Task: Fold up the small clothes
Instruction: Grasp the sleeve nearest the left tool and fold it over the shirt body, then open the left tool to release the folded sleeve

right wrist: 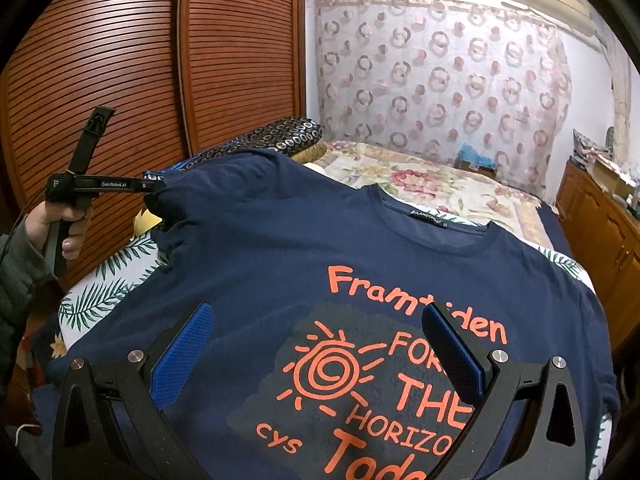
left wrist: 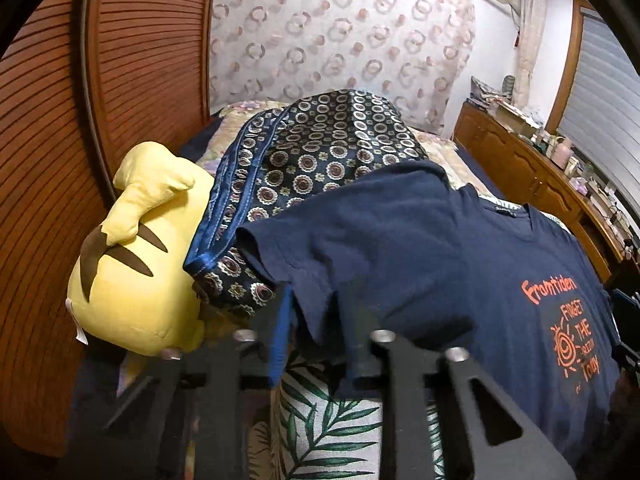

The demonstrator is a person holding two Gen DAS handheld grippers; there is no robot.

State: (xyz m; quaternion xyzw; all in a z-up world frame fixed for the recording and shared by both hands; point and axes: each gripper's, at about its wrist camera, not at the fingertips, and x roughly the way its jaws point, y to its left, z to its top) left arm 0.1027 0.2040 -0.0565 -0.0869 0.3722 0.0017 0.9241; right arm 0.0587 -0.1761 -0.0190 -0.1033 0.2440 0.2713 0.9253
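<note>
A navy T-shirt [right wrist: 280,248] with orange print lies face up on a leaf-print cushion; it also shows in the left wrist view [left wrist: 420,248]. My left gripper [left wrist: 320,332] is shut on the shirt's left sleeve hem and lifts it; it shows from the side in the right wrist view [right wrist: 154,186], pinching the sleeve. My right gripper [right wrist: 318,344] is open wide above the shirt's chest print, its blue pads [right wrist: 184,356] apart and empty.
A yellow plush toy [left wrist: 132,264] and a dark patterned cloth [left wrist: 312,152] lie left of the shirt. The leaf-print cushion [left wrist: 332,420] sits on a floral bed [right wrist: 432,184]. Wooden slatted wardrobe doors [right wrist: 120,60] stand left, a wooden dresser [left wrist: 540,184] right.
</note>
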